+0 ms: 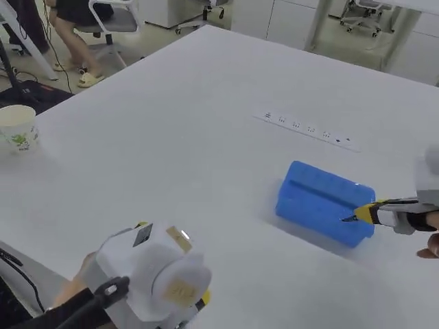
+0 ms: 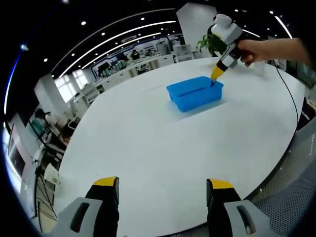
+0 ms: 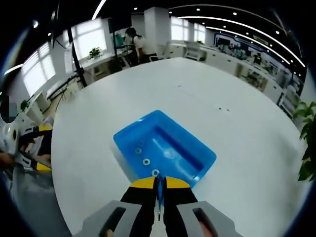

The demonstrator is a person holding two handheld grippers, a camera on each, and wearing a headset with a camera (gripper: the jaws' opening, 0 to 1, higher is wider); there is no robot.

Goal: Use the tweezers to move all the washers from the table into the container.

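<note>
Left gripper, near edge of the white worktop: jaws spread wide apart, nothing between them, bare worktop directly ahead. Blue container, an open rectangular tray, lies well ahead of the left gripper and slightly to its right, resting flat on the worktop. Right gripper, held in a hand: jaws drawn almost together on the thin tweezers, whose tip points down over the container's near rim. Three washers lie in a row on the container floor, just ahead of the right gripper and slightly to its left. A paper cup stands far out beyond the left gripper; a power strip lies beyond the container.
</note>
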